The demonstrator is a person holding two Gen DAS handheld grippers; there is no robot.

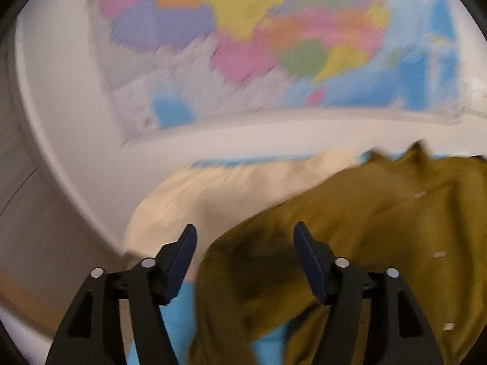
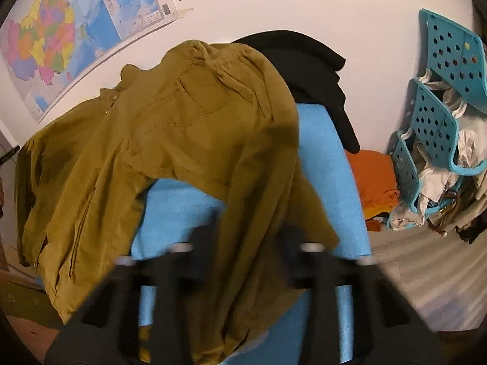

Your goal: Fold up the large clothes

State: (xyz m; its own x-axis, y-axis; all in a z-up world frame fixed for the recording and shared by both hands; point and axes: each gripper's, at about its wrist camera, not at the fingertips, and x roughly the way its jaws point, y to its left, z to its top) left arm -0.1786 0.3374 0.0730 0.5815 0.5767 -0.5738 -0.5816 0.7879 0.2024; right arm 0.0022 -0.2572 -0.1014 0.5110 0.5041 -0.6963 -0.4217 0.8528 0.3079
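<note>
A large olive jacket (image 2: 197, 137) lies spread and rumpled over a blue padded surface (image 2: 328, 158). One part of it runs down through my right gripper (image 2: 248, 237). That gripper's fingers are blurred. The cloth fills the gap between them and hides their tips, so it looks shut on the jacket. In the left wrist view the olive jacket (image 1: 365, 228) lies below and to the right of my left gripper (image 1: 245, 243). The left jaws stand wide open above the cloth, with nothing between the fingers (image 1: 185, 249).
A cream cloth (image 1: 197, 194) lies beyond the jacket on the left. A black garment (image 2: 304, 60) and an orange one (image 2: 374, 176) sit at the surface's far right. Teal baskets (image 2: 435, 121) of clutter stand on the floor. A coloured map (image 1: 243, 45) hangs on the white wall.
</note>
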